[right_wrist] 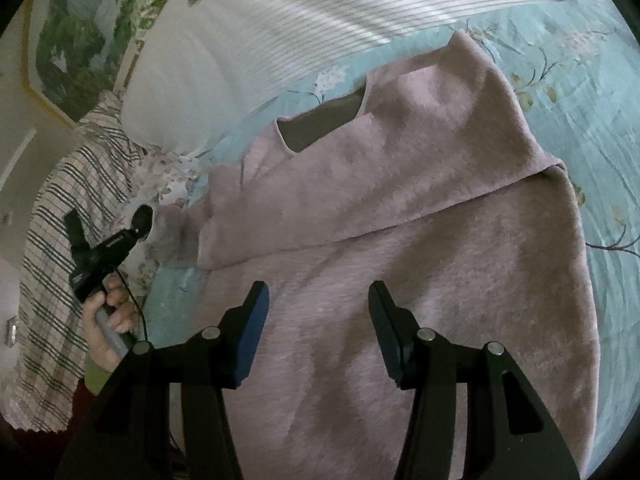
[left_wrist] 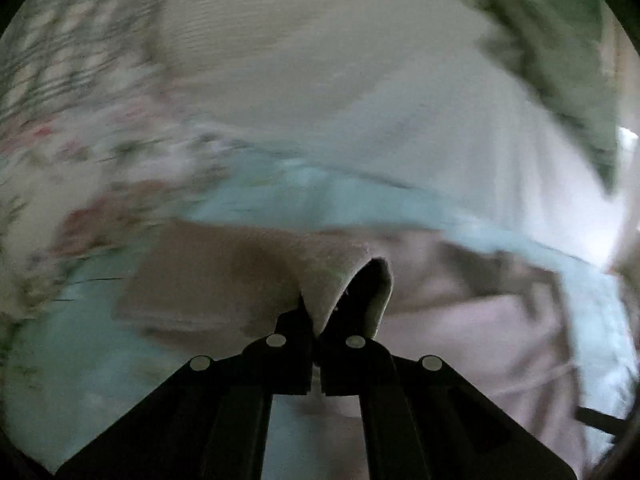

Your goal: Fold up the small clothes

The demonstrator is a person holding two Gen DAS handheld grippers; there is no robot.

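Observation:
A mauve knitted sweater (right_wrist: 400, 208) lies spread on a light blue floral bedspread (right_wrist: 592, 128), neckline toward the pillows, one side folded over. My right gripper (right_wrist: 318, 300) is open and empty, hovering over the sweater's lower body. My left gripper (left_wrist: 316, 320) is shut on the sweater's sleeve cuff (left_wrist: 352, 280) and holds it lifted; the left wrist view is motion-blurred. In the right wrist view the left gripper (right_wrist: 140, 220) shows at the far left, at the sleeve's end (right_wrist: 172, 232).
A white pillow (right_wrist: 180, 92) and a ribbed white cover (right_wrist: 360, 4) lie at the head of the bed. A plaid blanket (right_wrist: 60, 280) hangs at the left edge. A framed picture (right_wrist: 68, 40) is on the wall.

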